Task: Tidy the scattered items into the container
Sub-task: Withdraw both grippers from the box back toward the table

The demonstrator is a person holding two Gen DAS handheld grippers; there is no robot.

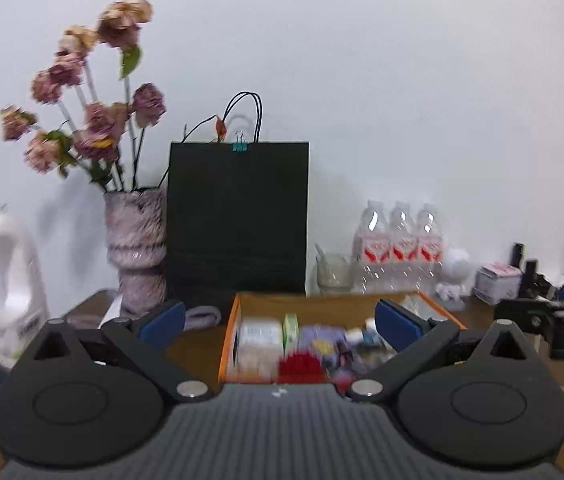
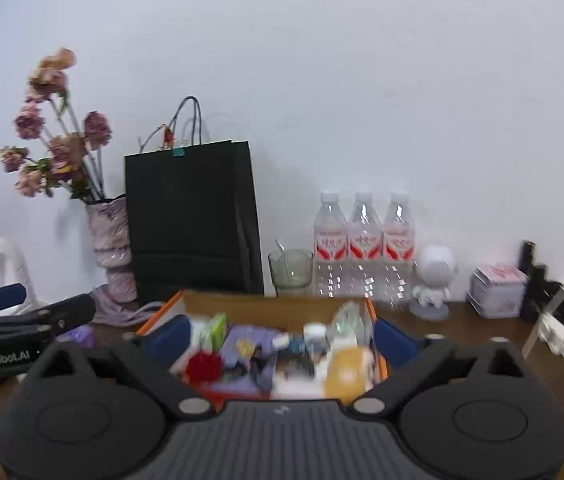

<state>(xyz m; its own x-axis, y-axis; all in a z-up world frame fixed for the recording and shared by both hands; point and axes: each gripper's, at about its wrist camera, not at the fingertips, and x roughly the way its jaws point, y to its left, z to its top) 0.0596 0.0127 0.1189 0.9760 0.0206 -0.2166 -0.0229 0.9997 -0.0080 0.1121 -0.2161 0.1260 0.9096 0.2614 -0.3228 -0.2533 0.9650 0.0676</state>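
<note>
- A brown wooden tabletop (image 1: 198,344) runs along a plain white wall (image 1: 362,80). Against the wall stand dried flowers in a mottled vase (image 1: 136,240) at left of frame, a black paper bag (image 1: 238,216) at centre, a glass cup (image 2: 290,270) and three water bottles (image 2: 364,240) to its right.
- The container, an orange-edged cardboard box (image 1: 229,336), sits low at centre in both views. Small items already fill it, blurred: a white box, a green carton, something red, a purple sheet.
- The left tongs (image 1: 280,322) are level, aimed at the box, blue pads spread wide either side of it and holding nothing.
- The right tongs (image 2: 282,336) stand the same way, spread wide over the box, also holding nothing.
- The left view alone shows a white detergent jug (image 1: 6,276) large at the left edge, and the right gripper's body at lower right.
- The right view alone shows a white figurine (image 2: 432,280) and a small tin (image 2: 498,290) at right, a yellow round item (image 2: 348,372) in the box, and the left gripper's body at lower left.
</note>
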